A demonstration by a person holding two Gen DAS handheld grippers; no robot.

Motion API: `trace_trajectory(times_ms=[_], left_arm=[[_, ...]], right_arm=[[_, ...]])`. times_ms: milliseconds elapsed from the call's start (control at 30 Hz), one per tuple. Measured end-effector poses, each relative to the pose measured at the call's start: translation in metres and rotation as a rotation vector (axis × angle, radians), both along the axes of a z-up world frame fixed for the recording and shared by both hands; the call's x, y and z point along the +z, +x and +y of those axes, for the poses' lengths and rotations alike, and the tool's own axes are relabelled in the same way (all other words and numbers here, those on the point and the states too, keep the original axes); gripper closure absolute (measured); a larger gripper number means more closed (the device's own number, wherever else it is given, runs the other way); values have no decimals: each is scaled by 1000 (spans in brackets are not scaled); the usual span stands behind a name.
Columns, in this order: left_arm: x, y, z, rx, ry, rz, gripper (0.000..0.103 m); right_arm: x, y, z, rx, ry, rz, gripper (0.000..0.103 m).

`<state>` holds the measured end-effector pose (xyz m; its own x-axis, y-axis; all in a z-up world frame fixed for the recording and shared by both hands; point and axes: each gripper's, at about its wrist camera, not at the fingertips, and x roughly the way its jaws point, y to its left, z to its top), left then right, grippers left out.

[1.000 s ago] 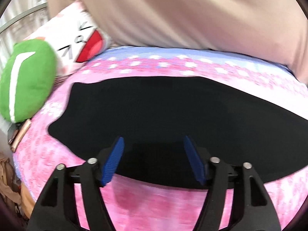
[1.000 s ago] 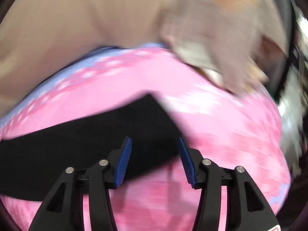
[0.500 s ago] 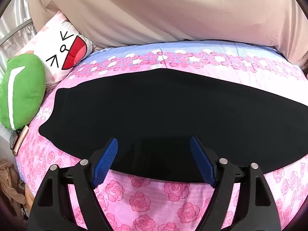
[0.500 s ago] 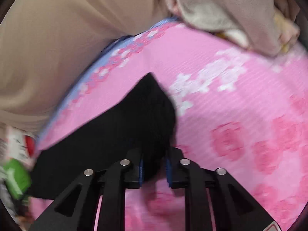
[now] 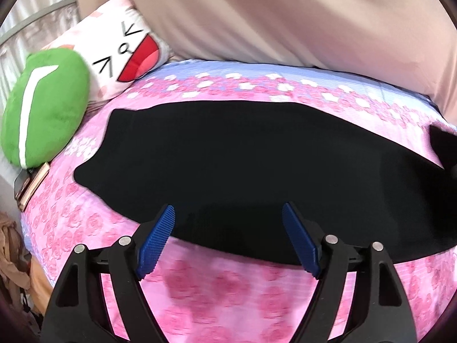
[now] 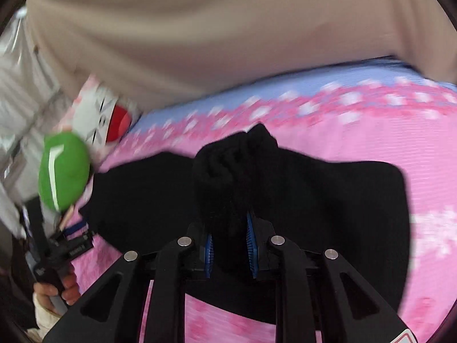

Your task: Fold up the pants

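The left wrist camera is sitting just behind the left gripper (image 5: 228, 228) and is looking forward and down along its blue pads (image 5: 155, 240), close above the near edge of the bed (image 5: 228, 300), facing the far beige curtain (image 5: 285, 23). The right wrist camera is riding behind the right gripper (image 6: 230, 245), also tilting downward, but is turning toward the left end of the bed, with blur smearing its picture. Both views are sharing the black pants (image 5: 242, 165) spread across the pink flowered sheet, the green cushion (image 5: 42, 111), the white cartoon-face pillow (image 5: 122, 54) and the curtain. The right view is also catching a hand (image 6: 54, 288) at its left edge.
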<state>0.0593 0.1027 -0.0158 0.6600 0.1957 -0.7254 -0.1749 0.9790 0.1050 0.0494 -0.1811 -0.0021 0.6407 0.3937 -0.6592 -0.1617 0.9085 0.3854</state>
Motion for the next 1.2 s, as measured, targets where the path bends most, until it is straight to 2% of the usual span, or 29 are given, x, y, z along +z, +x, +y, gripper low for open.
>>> trace_trajectory(times_ms=[67,167,267,433,500,567,633,700,767,833,867,933,1000,1067,1100,1167,1200], left_arm=[[0,-2,18,21,-11,2,27],[-2,-5,43,47,-32,4,27],[-6,-7,60,63,-45,8,27],[-11,-2,66,49,-80,6,27],[-11,0,62,28,-92,6,27],[-11,2,57,11,-103,8,27],[-11,2,52,-4,-111,8,27],[-11,2,47,-16,-114,6,26],[-12,3,42,-26,-123,8,26],[-13,5,37,-38,-127,14,26],[-13,6,34,-44,-126,15,26],[-9,4,29,-60,-121,6,26],[-6,2,27,-71,-120,-4,26],[-6,3,26,-71,-121,-5,24],[-7,4,25,-71,-122,-3,23],[-9,6,25,-67,-127,8,23],[-8,6,26,-68,-130,9,23]], right_arm=[[-22,15,39,67,-28,49,84],[-47,26,83,94,-145,80,83],[-44,25,96,83,-212,58,83],[-23,28,106,77,-197,38,82],[-27,31,116,107,-196,56,74],[-41,32,127,123,-245,80,74],[-37,27,129,117,-254,52,67],[-30,24,127,120,-213,52,55],[-31,26,130,122,-246,50,56],[-36,28,134,122,-299,45,83],[-36,28,135,115,-317,43,91],[-18,25,133,96,-278,24,91],[4,18,136,85,-279,-43,91],[13,18,147,127,-269,-61,88],[6,22,152,150,-272,-37,83],[-25,35,164,190,-330,60,80],[-37,34,163,179,-322,88,80]])
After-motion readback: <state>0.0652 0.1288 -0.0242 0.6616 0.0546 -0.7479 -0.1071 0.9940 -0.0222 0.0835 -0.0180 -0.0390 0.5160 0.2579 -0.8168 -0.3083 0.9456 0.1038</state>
